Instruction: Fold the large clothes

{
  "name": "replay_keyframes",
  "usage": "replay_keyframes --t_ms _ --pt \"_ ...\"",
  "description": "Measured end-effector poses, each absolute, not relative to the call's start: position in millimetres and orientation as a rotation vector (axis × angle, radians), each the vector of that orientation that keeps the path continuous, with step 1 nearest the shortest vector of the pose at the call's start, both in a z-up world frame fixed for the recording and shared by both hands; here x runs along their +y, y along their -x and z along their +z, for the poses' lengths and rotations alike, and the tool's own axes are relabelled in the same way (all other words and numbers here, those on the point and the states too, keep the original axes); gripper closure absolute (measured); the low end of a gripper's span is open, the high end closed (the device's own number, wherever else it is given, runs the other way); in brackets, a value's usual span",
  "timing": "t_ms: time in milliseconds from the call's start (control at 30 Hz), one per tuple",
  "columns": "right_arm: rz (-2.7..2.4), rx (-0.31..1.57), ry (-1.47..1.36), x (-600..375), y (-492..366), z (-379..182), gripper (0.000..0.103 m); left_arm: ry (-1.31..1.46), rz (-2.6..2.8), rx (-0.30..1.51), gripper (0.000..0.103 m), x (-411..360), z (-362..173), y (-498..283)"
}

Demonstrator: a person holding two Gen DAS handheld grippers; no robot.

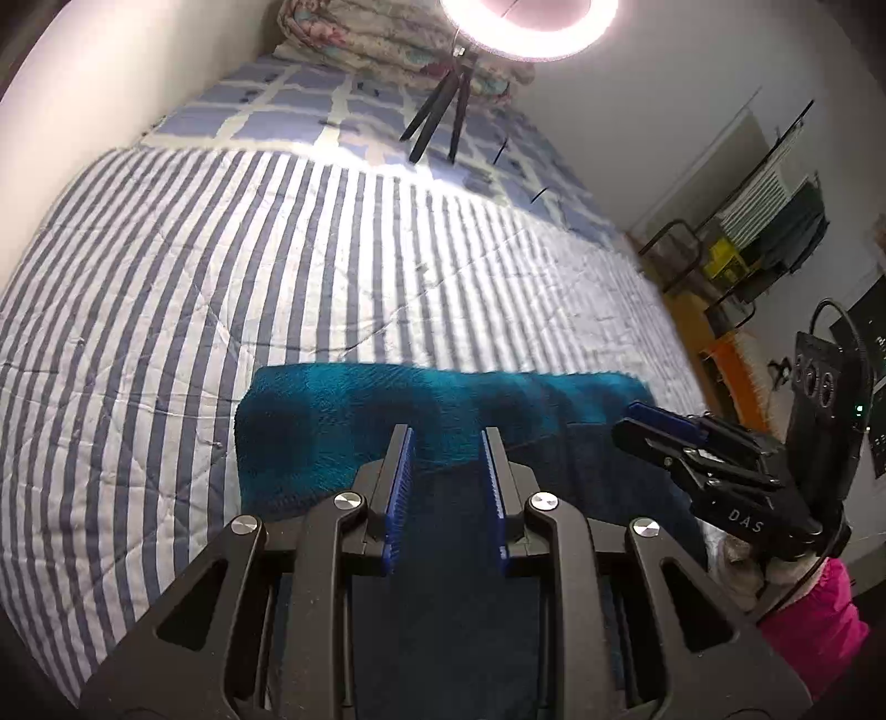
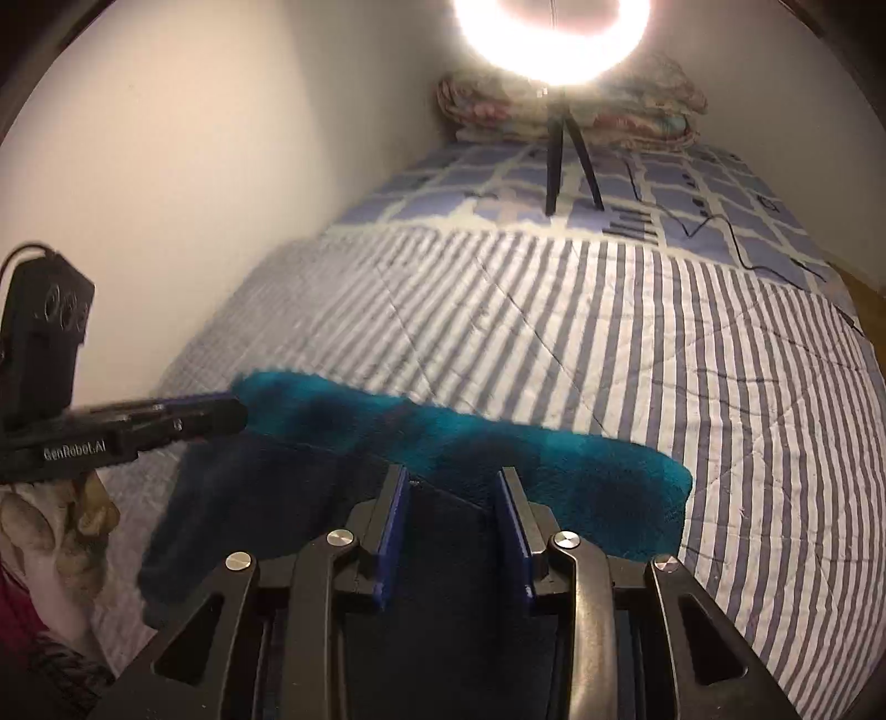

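A fluffy teal garment [image 1: 432,399] lies folded into a long band on the striped quilt [image 1: 194,266]; its near part looks dark navy. My left gripper [image 1: 447,437] hovers over the near edge of the band, open, with only cloth lying below the gap. In the right wrist view the left gripper [image 2: 238,412] has its tips at the left end of the teal garment [image 2: 498,448]. My right gripper [image 2: 454,476] is open above the garment's near edge, with nothing between its pads. The left wrist view shows the right gripper [image 1: 637,418] at the band's right end.
A ring light on a small black tripod [image 2: 559,166] stands on the checked sheet [image 2: 470,183] at the far end, its cable [image 2: 720,232] trailing over the bed. A folded floral quilt [image 1: 387,44] lies behind. A wall runs along the left; furniture [image 1: 764,238] stands beyond the bed's right edge.
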State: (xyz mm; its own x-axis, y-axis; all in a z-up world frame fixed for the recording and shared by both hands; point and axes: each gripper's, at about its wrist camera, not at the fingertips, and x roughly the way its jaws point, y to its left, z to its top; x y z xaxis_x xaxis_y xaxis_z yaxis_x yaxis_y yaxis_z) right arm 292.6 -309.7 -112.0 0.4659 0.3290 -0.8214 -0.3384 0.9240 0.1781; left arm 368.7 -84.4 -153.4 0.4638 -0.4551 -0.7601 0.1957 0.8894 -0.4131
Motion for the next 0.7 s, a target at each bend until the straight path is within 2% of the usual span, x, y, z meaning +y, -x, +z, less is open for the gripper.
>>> replay_keyframes --t_ms 100,233,500,700 --pt "0.39 1.056 -0.014 -328 -298 -146 0.073 0.283 -0.365 1.04 0.08 -75 -181 -377" --pt "0.385 1.046 0.014 -326 -291 -152 0.073 0.4 -0.381 1.087 0.09 -55 -220 -383" --pt "0.456 1.028 -0.041 -358 -229 -99 0.073 0.324 -0.413 1.04 0.089 -45 -173 -345" --pt "0.435 1.13 -0.05 -379 -191 -124 0.073 0.29 -0.449 1.107 0.089 -40 -184 -297"
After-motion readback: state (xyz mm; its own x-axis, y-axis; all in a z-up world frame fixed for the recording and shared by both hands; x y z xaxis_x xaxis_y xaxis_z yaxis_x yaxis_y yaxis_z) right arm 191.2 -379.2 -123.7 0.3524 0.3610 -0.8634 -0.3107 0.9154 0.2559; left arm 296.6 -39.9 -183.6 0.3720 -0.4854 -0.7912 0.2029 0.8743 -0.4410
